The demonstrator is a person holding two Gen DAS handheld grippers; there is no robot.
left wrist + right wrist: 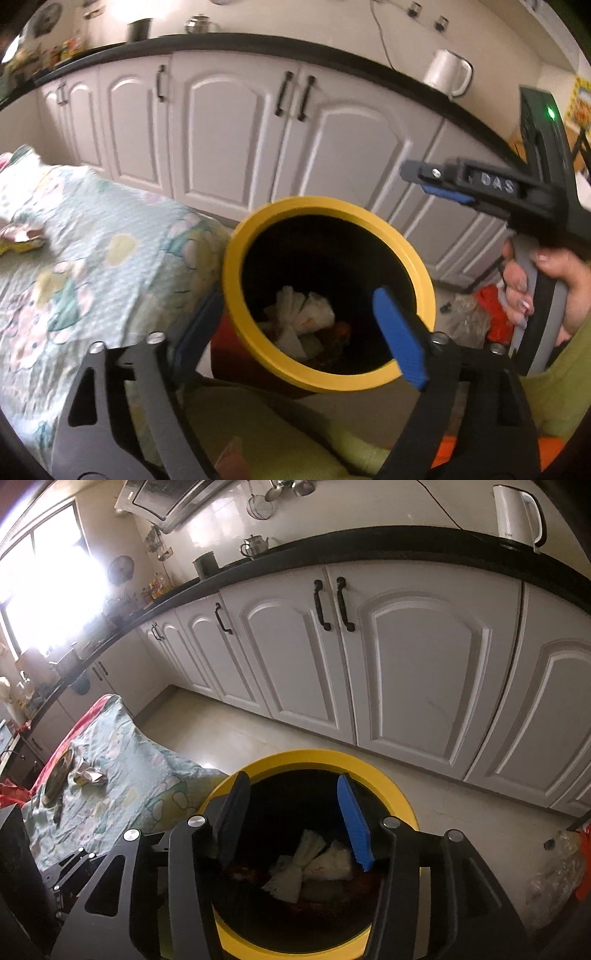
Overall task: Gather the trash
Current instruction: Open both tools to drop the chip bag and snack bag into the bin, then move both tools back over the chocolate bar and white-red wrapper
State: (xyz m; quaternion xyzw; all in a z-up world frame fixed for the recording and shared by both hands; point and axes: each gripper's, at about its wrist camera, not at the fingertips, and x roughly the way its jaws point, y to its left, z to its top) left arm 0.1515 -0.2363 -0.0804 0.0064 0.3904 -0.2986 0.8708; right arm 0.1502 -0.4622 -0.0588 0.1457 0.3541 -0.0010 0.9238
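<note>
so my left gripper is nearest, jaws spread wide apart, and the way they straddle the bin looks like a hold: one pad sits inside the opening against the yellow rim, the other is outside the wall on the far side. i cannot tell for sure that either pad is pressing, but the bin tips its mouth toward me, which i judge is why i'm there, to keep it angled and steady for dropping things in. my right gripper hangs just above the same mouth, jaws apart with nothing between them. in the left view its blue pads show above and beyond the rim, with the hand on the grip.

down in the bin lies the trash, pale crumpled paper on darker scraps, so some collecting is done. beside the bin is the bed with its flowered sheet, close enough that a short swing reaches it. on it, well apart from the bin, sits a crumpled wrapper next to a dark plate; i judge that wrapper is what i should fetch next. beyond, across the floor, stand the white cabinets, with a kettle on the counter.
</note>
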